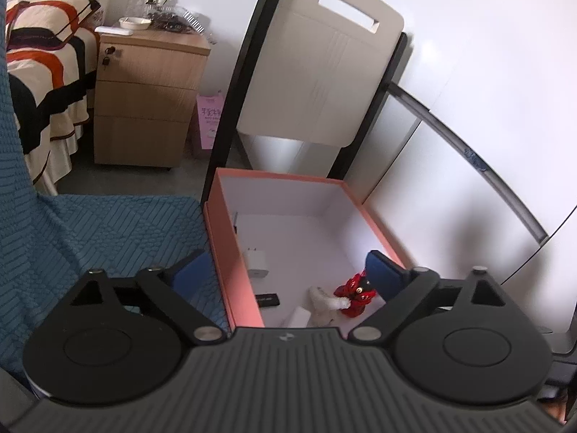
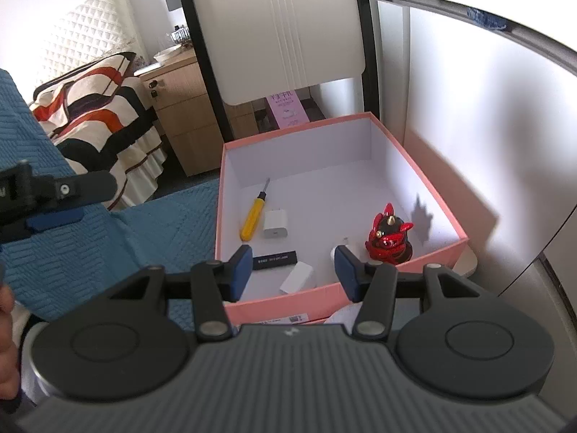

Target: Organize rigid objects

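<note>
box [image 2: 335,296]: pink outside, white inside, open top, sits betw the blue quilted cover and the white wall panel. holds all the small stuff.
screwdriver [image 2: 254,216]: yellow handle, lying flat near the box's left wall, tip aimed twd the back. only in the R view; hidden by the box wall in the L view.
charger [image 2: 274,229]: white cube, just beside the screwdriver handle on its right. also seen at [image 1: 256,261].
black bar [image 2: 276,260]: flat, small pale print on it, too small to read. near the front of the box floor, fwd of the charger.
white block [image 2: 298,277]: tilted, close to the front wall, just right of the black bar.
red figurine [image 2: 389,236]: glossy red + black cat-looking thing, upright, right side of the box floor, apart from the rest. in the L view at [image 1: 357,292], w/ something white and fuzzy touching it, can't tell what.
left gripper [image 1: 285,270]: jaws spread wide, nothing betw the blue pads. one pad over the blue cover, other over the box interior by the figurine.
right gripper [image 2: 293,269]: jaws open wide too, holding nothing, hovering at the box's front edge.
blue cover [image 1: 90,238]: left of the box, touching its side.
bkgd: wood nightstand [image 1: 144,101], striped bedspread [image 1: 43,83], white chair back [image 1: 317,68] behind the box.
</note>
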Motion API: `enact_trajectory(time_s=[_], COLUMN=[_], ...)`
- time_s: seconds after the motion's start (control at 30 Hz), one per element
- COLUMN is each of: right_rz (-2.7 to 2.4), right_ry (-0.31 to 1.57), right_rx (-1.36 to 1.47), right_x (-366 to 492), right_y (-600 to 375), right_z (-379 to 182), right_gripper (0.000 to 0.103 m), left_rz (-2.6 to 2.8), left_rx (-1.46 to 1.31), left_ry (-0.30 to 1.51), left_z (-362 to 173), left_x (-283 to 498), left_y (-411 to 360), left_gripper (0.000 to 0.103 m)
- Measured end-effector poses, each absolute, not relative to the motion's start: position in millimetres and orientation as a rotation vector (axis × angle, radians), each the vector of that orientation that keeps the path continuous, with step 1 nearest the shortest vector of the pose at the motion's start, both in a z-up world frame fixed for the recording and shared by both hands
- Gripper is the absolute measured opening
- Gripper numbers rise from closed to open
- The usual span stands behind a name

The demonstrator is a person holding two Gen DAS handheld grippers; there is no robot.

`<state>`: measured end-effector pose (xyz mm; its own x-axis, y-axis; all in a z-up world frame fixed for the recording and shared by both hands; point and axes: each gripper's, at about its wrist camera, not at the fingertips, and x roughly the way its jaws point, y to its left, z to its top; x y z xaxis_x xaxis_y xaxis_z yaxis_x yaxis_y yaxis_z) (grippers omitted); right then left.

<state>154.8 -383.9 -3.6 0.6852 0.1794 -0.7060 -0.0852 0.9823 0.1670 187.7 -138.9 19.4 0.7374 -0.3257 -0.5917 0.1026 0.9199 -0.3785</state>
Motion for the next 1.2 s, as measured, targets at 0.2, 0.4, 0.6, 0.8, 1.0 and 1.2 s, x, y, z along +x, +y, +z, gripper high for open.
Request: enact_trajectory(time_s=[0.2,0.4,0.6,0.8,1.0,1.2], right_rz=[0.136,0.122,0.144,0.138,0.126,0.110], right_ry=[0.818,0.809,0.827,0.837,0.843,0.846], right_rx=[0.115,0.110,0.103,0.120,0.117,0.104], right_x=[155,156,157,159,161,162], right_y=[-383,-385,-386,-385,-386,-386], right_z=[-16,-17,-23,-25,-30,-32], right_gripper=[0.053,0.092,0.092,0.092,0.092,0.092], left_rz=[-0.226,-0.224,-0.208,-0.185,-0.157,-0.154], left_rx=[-0.285,-0.296,-0.286,-0.276,-0.242,-0.258], left_ry=[0.719,0.728,0.742,0.745,0.733,0.769], left_z=[4,-6,-10,-14,-14,-21], left_x=[190,194,198,200,200,203], left_y=[-142,-144,-147,-147,-148,-146], left_gripper=[0.100,0.100,0.100,0.101,0.103,0.103])
